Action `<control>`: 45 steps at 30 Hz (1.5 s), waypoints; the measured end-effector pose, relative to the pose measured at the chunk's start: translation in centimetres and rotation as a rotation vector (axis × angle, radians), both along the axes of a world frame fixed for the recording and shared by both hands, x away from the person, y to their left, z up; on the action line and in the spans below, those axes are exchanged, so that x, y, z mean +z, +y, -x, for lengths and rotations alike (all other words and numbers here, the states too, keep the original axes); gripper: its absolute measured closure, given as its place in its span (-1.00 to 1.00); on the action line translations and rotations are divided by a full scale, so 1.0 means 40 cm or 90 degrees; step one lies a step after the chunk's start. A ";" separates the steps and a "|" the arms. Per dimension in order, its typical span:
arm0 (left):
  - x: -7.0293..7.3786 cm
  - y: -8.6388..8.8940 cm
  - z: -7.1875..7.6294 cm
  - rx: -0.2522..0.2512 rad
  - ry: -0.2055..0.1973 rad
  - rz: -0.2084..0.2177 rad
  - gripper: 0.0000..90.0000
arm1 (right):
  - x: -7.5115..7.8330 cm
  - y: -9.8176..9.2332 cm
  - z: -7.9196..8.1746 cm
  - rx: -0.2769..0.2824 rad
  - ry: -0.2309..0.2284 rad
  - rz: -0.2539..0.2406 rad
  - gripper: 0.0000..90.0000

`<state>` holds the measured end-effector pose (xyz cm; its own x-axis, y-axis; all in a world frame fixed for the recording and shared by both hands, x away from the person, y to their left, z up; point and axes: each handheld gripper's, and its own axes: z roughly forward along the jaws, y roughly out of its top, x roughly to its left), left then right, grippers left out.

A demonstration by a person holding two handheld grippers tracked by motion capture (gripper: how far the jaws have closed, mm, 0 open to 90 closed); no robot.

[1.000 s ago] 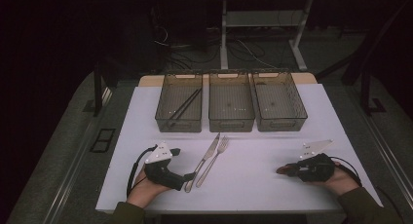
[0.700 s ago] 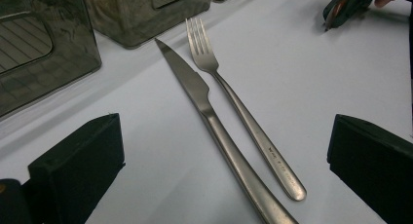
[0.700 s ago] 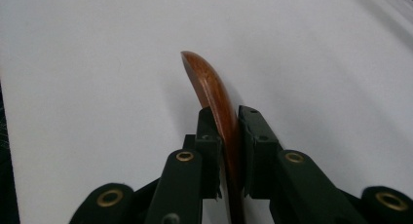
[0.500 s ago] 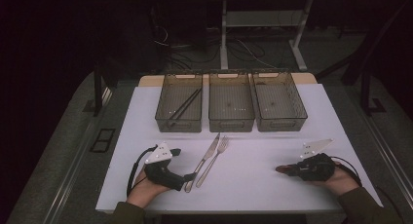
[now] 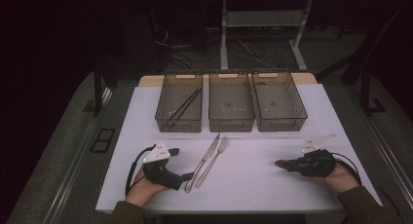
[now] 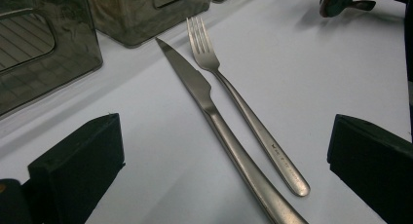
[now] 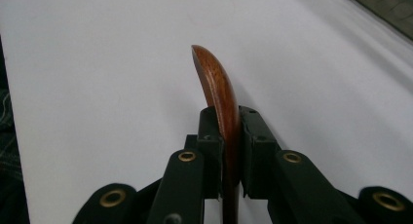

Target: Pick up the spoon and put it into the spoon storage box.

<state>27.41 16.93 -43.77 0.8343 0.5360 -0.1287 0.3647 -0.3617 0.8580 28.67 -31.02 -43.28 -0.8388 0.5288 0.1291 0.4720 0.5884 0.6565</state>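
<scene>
Wooden spoon [image 7: 217, 90] sits pinched edge-on between the right gripper [image 7: 227, 119] fingers, its curved red-brown bowl sticking out past the tips, low over the bench [image 5: 253, 180] at its right side, well apart from the bins. Those fingers have just been closing and now clamp the wood. Judgement: grip looks narrow and near one end, so keep it firm, lift level and avoid twisting, or the smooth wood could pivot between the pads. Left gripper [image 5: 184, 176] rests at the bench's left side with fingers spread wide and nothing between them; in the left gripper view one black pad [image 6: 80, 151] stands left of the cutlery, the other right. Knife [image 6: 214, 117] and fork [image 6: 243, 117] lie side by side just beyond, brushed steel, slim rounded handles, tips toward the bins. Three smoky translucent plastic bins stand in a row at the back: left bin [image 5: 178, 121] holds dark chopsticks [image 5: 184, 107], middle bin [image 5: 231, 121] and right bin [image 5: 281, 121] look empty. Bench top is matte white, flat.
</scene>
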 end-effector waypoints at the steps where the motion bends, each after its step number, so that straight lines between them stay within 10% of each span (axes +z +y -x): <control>1: 0.001 0.000 0.000 -0.001 -0.002 -0.002 -1.00 | 0.003 0.001 -0.002 -0.002 0.000 -0.001 0.77; 45: 0.009 -0.006 0.008 -0.016 0.006 0.002 -1.00 | 0.107 0.129 -0.135 -0.055 -0.027 -0.078 0.77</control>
<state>27.11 16.68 -43.41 0.8462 0.5146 -0.1379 0.3633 -0.3680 0.8559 34.07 -25.88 -39.01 -0.7971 0.5817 0.1622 0.4873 0.4609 0.7417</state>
